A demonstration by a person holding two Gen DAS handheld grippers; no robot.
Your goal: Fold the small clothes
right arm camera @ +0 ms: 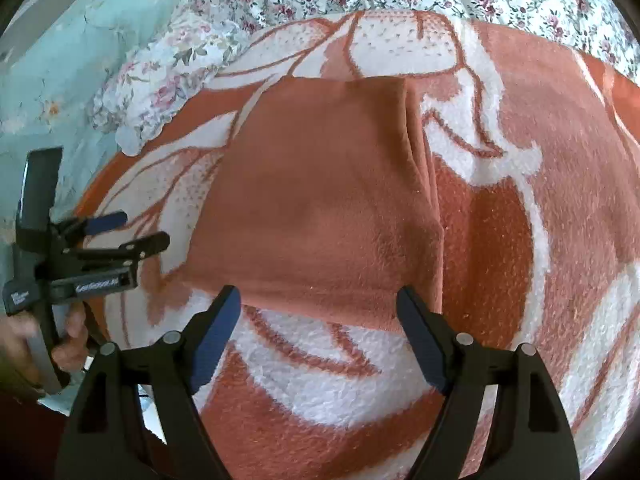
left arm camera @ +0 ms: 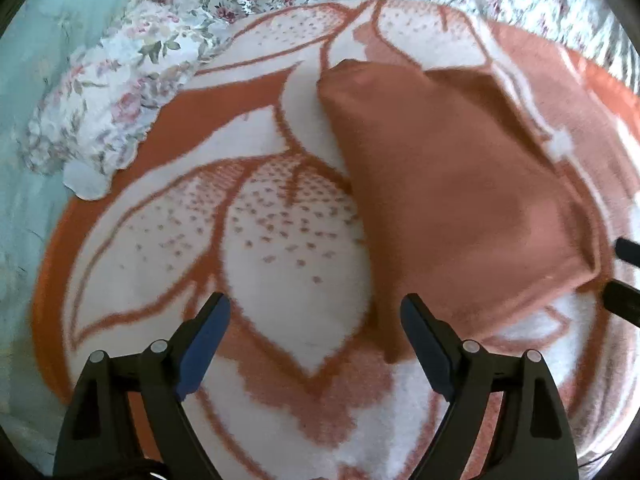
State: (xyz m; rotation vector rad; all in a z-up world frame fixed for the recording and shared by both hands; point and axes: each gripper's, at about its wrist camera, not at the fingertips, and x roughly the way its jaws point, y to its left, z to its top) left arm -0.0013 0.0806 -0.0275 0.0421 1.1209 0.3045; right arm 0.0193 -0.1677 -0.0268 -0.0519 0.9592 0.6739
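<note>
Terracotta garment (right arm camera: 320, 200) is lying flat on the orange-and-white blanket (right arm camera: 520, 160) on the bed, already doubled over w/ layered edges stacked along its right side in the right wrist view. It's sitting roughly mid-blanket, near edge just ahead of the right gripper (right arm camera: 320, 332).

Right gripper's fingers are standing wide apart, nothing btwn them; the cloth's near hem is showing in the gap but the pads aren't pressing on it. Left gripper (left arm camera: 316, 344) is likewise spread wide and empty, hovering over the white flower pattern w/ the garment's left edge just beside its right finger (left arm camera: 424, 344). In the right wrist view the left gripper (right arm camera: 120, 228) is showing off to the left of the cloth, a person's hand (right arm camera: 68, 340) gripping its handle.

Judging by this, the fold looks set down and both tools are clear of it; another fold or a tidy-up prob. comes next.

Risks from here:
- Garment and blanket are nearly the same colour and both fuzzy, so a pinch at the hem could grab blanket pile too and drag the bedding along.
- Stacked right-side layers look loose; catching only the top layer would peel the fold open.
- Fleece-on-fleece friction may bunch the cloth rather than let it slide if it's pulled, not lifted.
- Floral sheet (left arm camera: 120, 92) is crowding the blanket's far left, so little spare room that way.
</note>
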